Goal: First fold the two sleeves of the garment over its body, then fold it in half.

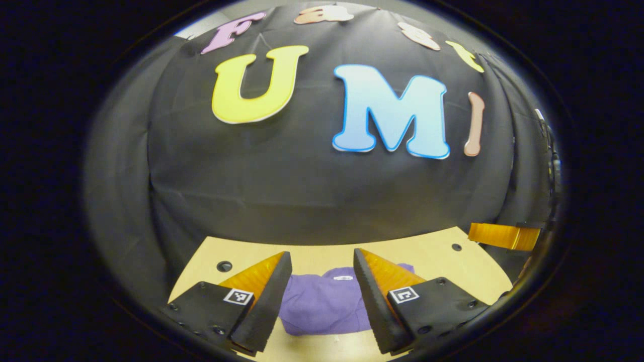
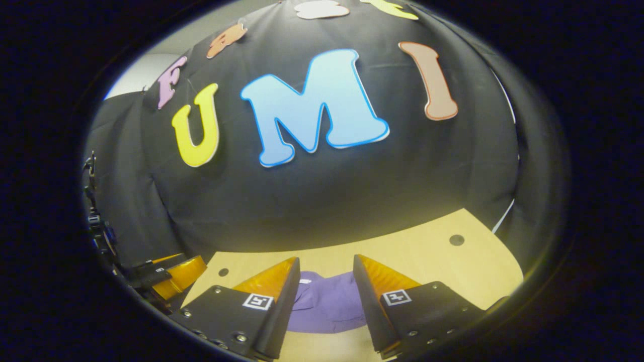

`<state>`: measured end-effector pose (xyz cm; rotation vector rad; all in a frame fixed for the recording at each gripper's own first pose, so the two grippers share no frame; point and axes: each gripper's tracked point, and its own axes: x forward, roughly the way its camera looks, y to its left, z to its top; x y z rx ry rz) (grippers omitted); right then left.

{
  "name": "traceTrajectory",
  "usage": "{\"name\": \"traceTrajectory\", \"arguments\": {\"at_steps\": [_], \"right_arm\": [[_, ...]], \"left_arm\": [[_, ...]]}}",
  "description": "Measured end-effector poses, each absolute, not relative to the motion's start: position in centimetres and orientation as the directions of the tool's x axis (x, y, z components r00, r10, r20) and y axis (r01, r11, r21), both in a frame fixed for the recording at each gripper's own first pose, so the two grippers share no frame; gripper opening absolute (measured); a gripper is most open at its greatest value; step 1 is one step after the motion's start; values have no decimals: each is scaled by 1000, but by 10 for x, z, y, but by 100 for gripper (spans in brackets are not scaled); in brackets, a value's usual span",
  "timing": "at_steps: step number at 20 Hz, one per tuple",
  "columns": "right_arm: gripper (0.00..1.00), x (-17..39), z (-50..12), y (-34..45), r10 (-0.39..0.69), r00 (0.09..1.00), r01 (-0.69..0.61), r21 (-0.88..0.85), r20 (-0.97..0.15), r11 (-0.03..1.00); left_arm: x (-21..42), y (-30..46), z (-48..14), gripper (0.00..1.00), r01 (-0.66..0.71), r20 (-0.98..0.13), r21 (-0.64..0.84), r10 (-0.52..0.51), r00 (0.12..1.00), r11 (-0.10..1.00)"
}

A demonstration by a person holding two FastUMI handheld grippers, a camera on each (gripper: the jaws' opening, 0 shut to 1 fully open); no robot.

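While my left claw (image 1: 322, 261) sees a white label on the purple garment (image 1: 322, 306), both claws, including my right claw (image 2: 324, 266), hang wide open above the desk (image 1: 432, 256), holding nothing.

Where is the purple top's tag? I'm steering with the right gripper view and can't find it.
Observer: In the left gripper view, a small white tag sits near the far edge of the purple garment.
Operator: Is the other gripper holding the top?
Observer: No. The left hand-held gripper has its fingers apart, and the garment lies loose between them on the table.
Operator: Can you see my gripper from there?
Observer: Yes. The right hand-held gripper shows at the right edge, off to the side of the garment.
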<state>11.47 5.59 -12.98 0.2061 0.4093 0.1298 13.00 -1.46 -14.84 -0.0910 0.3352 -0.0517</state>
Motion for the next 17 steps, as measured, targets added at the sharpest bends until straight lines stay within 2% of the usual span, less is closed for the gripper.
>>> {"name": "traceTrajectory", "arguments": {"at_steps": [1, 2, 3, 4, 6, 7, 8, 9, 13, 17], "right_arm": [[64, 103, -116, 57, 162, 921, -89, 212, -354, 973], [56, 92, -103, 56, 157, 932, -95, 197, -328, 976], [56, 80, -91, 56, 152, 941, -100, 182, -302, 978], [64, 68, -79, 56, 148, 949, -104, 166, -279, 981], [64, 46, -62, 56, 140, 962, -111, 132, -236, 985], [56, 36, -53, 58, 134, 969, -112, 116, -207, 987], [56, 26, -46, 59, 128, 975, -111, 100, -182, 989], [64, 16, -42, 60, 123, 979, -110, 88, -163, 990], [64, -13, -31, 66, 113, 987, -105, 68, -115, 992], [64, -16, -32, 64, 73, 990, -66, 58, -118, 996]], "left_arm": [[117, -20, -136, 82, 44, -301, -104, -74, 951, 994], [105, -23, -124, 82, 49, -278, -106, -77, 958, 993], [93, -24, -113, 83, 48, -252, -103, -73, 965, 993], [81, -23, -102, 82, 44, -231, -100, -66, 971, 994], [59, -25, -83, 82, 42, -180, -99, -60, 982, 994], [46, -24, -72, 82, 41, -156, -94, -56, 986, 995], [36, -23, -63, 82, 38, -126, -88, -49, 991, 995], [29, -24, -56, 81, 41, -93, -85, -48, 995, 996], [5, -20, -53, 81, 37, -54, -62, -40, 998, 997], [-4, -24, -56, 81, 89, -58, -42, -91, 994, 995]]}}
